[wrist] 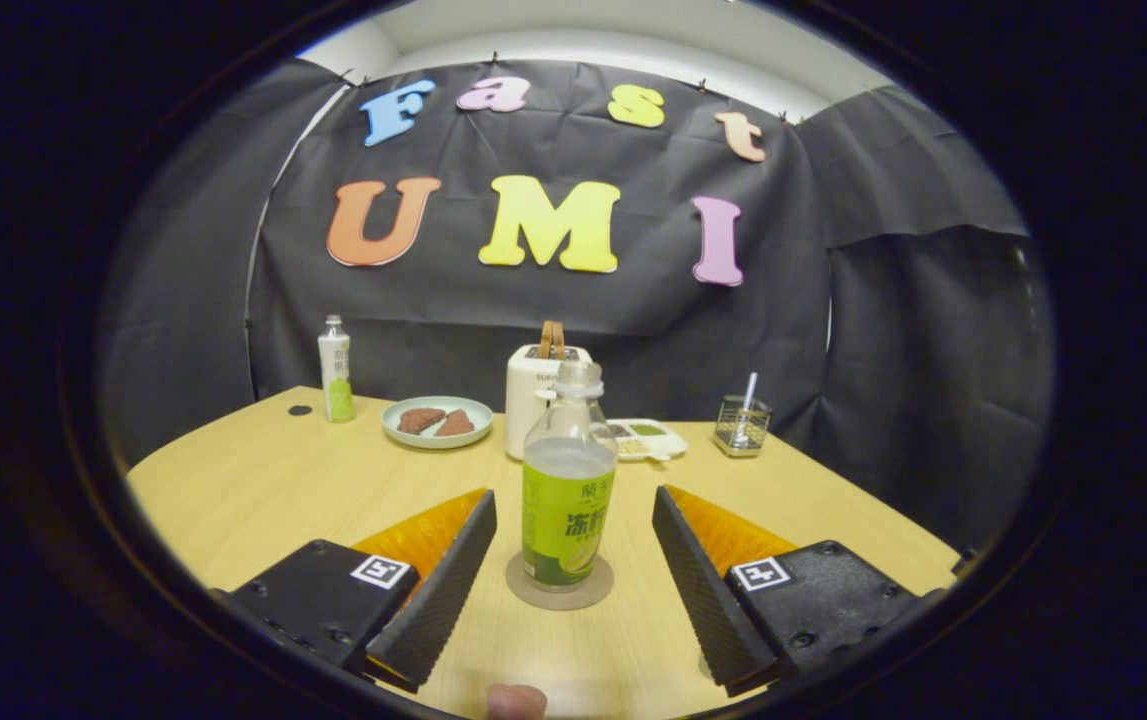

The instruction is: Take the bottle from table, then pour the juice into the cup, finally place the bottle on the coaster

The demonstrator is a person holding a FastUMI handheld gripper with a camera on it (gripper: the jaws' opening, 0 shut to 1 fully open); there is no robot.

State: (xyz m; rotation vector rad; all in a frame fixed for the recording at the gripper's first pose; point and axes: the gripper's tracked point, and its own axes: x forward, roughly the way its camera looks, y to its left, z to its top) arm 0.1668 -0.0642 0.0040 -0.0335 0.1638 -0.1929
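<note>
The tongs (569,560) are spread wide, both fingers clear of the bottle (567,480). It stands upright on the coaster (560,584) between them, on the bench (263,480). The bottle partly hides the white toaster (531,405) behind.

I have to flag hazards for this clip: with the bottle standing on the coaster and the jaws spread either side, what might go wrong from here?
1. The bottle is tall and narrow and has no cap; a jaw brushing it while backing away might tip it and spill juice.
2. The coaster is barely wider than the bottle's base, so a nudge could slide it off.

The gripper is open, both jaws clear of the bottle.
</note>
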